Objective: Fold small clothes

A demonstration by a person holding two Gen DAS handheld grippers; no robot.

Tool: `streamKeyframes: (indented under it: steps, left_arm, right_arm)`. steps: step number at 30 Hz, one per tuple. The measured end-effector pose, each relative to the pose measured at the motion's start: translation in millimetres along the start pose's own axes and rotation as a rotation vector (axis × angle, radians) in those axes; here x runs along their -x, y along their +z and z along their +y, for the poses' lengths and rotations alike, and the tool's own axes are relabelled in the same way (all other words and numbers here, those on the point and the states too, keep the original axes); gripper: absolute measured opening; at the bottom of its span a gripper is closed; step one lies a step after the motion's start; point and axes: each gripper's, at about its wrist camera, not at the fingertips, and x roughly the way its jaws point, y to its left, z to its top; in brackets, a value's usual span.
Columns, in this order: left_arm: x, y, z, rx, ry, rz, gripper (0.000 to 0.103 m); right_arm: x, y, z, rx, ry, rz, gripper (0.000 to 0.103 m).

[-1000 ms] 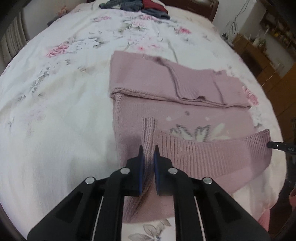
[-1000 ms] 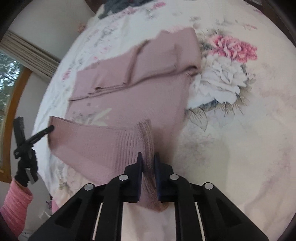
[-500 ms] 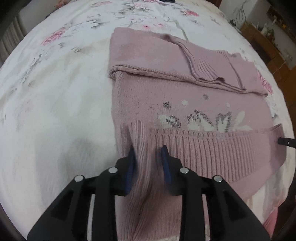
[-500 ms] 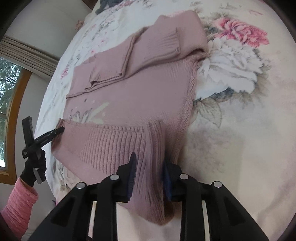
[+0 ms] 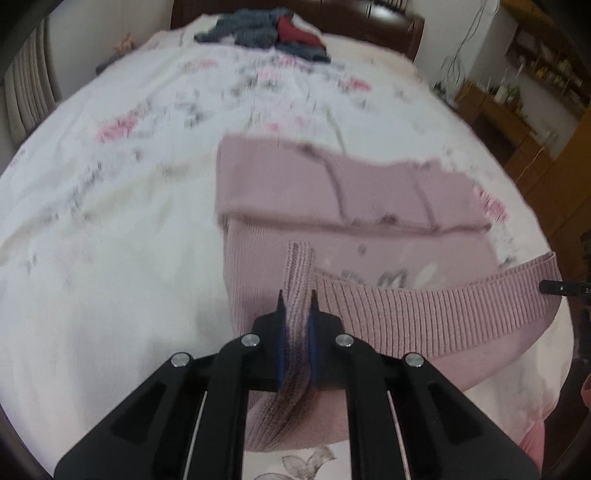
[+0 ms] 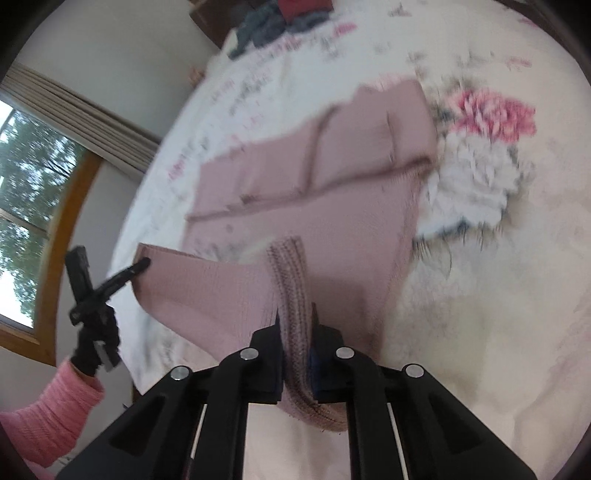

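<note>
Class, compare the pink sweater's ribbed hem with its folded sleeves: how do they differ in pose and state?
The ribbed hem is lifted off the bedspread, pinched by the left gripper and right gripper; the folded sleeves lie flat across the sweater's upper body, ungripped. The hem looks coarsely ribbed; the sleeves look smoother, though blurred. Both are the same dusty pink knit.

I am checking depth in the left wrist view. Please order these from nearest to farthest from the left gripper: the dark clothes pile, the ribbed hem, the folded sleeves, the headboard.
1. Ribbed hem: pinched in the left gripper, stretching right.
2. Folded sleeves: across the pink sweater's far part.
3. Dark clothes pile: far end of the bed.
4. Headboard: just behind the pile.
</note>
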Motion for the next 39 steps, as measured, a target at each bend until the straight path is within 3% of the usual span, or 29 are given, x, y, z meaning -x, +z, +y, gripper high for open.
streamKeyframes:
  steps: [5, 10, 20, 31, 37, 39]
  left_arm:
    - [15.0, 49.1, -6.3, 0.031, -0.031, -0.094, 0.007]
    - [4.8, 101.0, -15.8, 0.016, 0.004, -0.160, 0.007]
    - [-71.4, 179.9, -2.7, 0.031, 0.072, -0.165, 0.007]
    - [-169.8, 183.9, 20.4, 0.038, 0.140, -0.044, 0.008]
    - [-203.9, 178.4, 33.2, 0.059, 0.170, 0.035, 0.013]
    - [-207.7, 177.2, 37.4, 0.085, 0.174, 0.053, 0.016]
  right_arm:
    - [25.1, 40.1, 18.0, 0.022, 0.002, -0.091, 0.010]
    - [29.3, 94.6, 26.6, 0.031, -0.028, -0.145, 0.010]
    - [-22.7, 200.2, 3.3, -0.008, -0.127, -0.166, 0.010]
    - [-113.8, 236.0, -50.3, -0.058, -0.229, -0.068, 0.010]
    - [-132.7, 238.0, -69.9, -0.082, -0.261, -0.033, 0.011]
    - [-133.4, 237.2, -73.7, -0.096, -0.255, -0.029, 0.017]
